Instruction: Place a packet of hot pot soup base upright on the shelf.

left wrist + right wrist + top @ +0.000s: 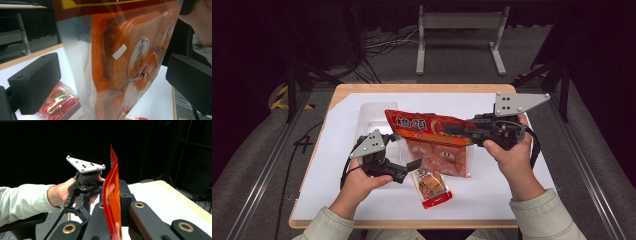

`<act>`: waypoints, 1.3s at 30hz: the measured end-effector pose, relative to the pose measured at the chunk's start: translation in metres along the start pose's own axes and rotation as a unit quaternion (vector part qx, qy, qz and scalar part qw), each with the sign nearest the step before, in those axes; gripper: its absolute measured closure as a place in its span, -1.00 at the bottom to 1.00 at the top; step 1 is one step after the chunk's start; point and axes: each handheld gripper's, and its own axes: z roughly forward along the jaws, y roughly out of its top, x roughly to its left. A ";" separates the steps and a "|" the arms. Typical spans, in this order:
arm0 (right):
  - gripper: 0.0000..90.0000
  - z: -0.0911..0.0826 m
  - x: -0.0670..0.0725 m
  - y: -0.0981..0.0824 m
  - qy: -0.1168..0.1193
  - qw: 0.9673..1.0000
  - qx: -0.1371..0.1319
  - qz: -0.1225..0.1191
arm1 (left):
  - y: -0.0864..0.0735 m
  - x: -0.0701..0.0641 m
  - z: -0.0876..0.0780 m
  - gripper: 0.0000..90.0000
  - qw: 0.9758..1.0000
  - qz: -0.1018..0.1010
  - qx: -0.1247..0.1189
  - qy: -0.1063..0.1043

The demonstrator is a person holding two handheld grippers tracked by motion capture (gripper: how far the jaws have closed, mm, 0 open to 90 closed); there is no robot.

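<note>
— What colours on the big bag [432,142]?
— Red top band with dark characters, a clear lower part showing orange, and white-and-orange round labels.
— The small packet [432,186]?
— Red and orange, with a white patch.
— The worktop [337,165]?
— White, edged in pale wood. Both sleeves are light beige-green.

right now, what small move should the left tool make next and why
Probably close the left tool on the big snack bag. Its jaws stand open on either side of the bag's lower part, while the right tool already pinches the top edge.
</note>
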 end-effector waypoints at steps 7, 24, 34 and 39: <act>1.00 0.004 0.000 -0.003 0.005 1.000 -0.002 0.002 | -0.002 0.002 0.008 -0.98 1.000 -0.005 -0.006 -0.015; 1.00 0.005 -0.002 -0.014 0.020 0.999 -0.029 0.015 | -0.007 0.001 0.022 -0.40 0.997 0.014 -0.018 -0.067; 1.00 0.002 -0.005 -0.021 0.009 0.999 -0.041 0.029 | -0.007 -0.006 0.029 0.13 0.996 0.010 0.016 -0.089; 1.00 -0.001 -0.006 -0.024 0.005 0.999 -0.043 0.031 | -0.004 -0.009 0.028 0.35 0.994 0.025 0.025 -0.100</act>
